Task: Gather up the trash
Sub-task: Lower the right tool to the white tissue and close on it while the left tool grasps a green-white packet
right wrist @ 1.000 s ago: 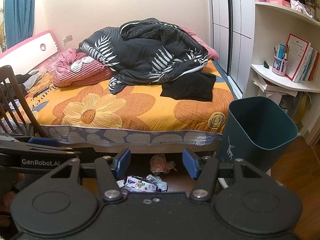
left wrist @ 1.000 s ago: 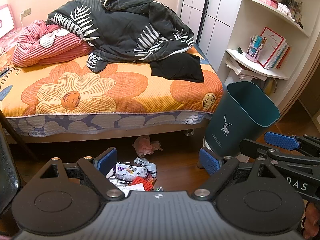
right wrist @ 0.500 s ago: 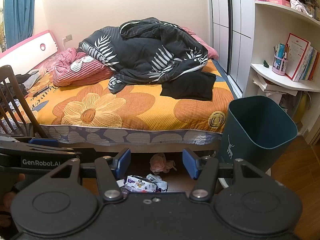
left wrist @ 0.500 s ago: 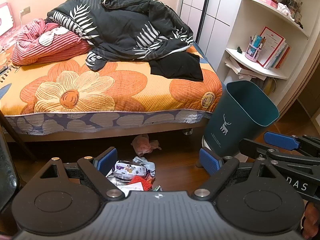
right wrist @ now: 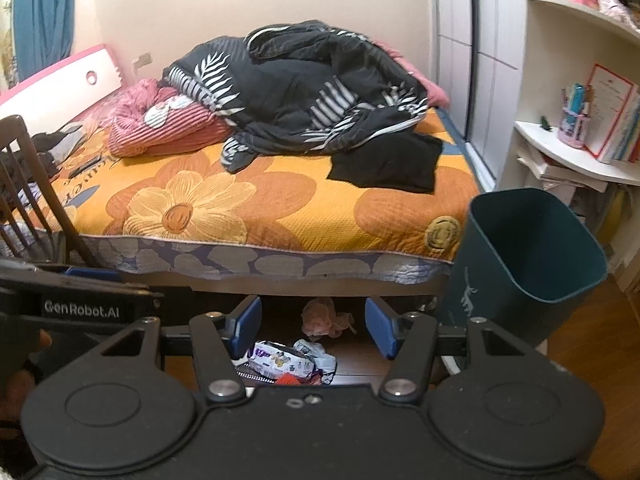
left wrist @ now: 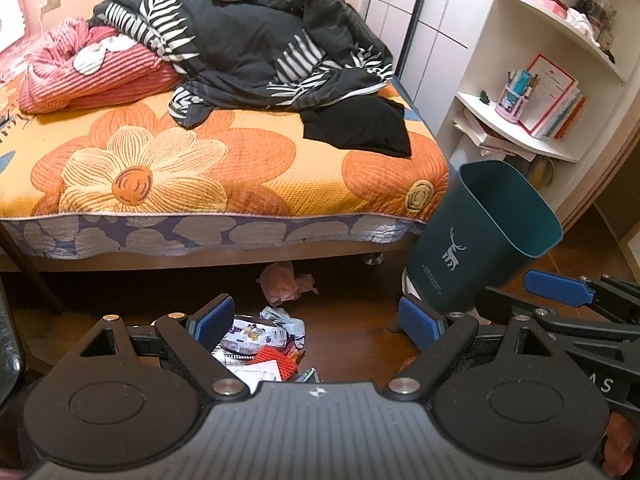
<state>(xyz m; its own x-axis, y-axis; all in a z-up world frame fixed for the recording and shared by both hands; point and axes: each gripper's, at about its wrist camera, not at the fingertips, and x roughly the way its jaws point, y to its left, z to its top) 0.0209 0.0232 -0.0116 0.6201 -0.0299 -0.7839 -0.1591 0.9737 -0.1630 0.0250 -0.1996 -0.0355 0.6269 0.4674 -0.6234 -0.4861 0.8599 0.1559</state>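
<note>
A pile of trash lies on the wooden floor by the bed: a purple-and-white snack wrapper (left wrist: 256, 330), crumpled white paper (left wrist: 286, 317), a red mesh piece (left wrist: 276, 360) and a pink tissue wad (left wrist: 282, 282). The wrapper (right wrist: 280, 358) and the tissue (right wrist: 320, 318) also show in the right wrist view. A dark teal bin (left wrist: 480, 236) stands at the bed's right corner, tilted, also in the right wrist view (right wrist: 516, 264). My left gripper (left wrist: 314, 318) is open above the pile. My right gripper (right wrist: 312, 324) is open and empty, also seen at the right of the left view (left wrist: 556, 288).
The bed (left wrist: 224, 160) with an orange flower cover holds a black quilt (left wrist: 256, 44) and a pink blanket (left wrist: 88, 68). White shelves (left wrist: 520, 136) with books stand at the right. A wooden chair (right wrist: 24, 184) is at the left.
Both grippers have shifted slightly; the view has drifted a little toward the bed. Nothing was taken hold of or let go.
</note>
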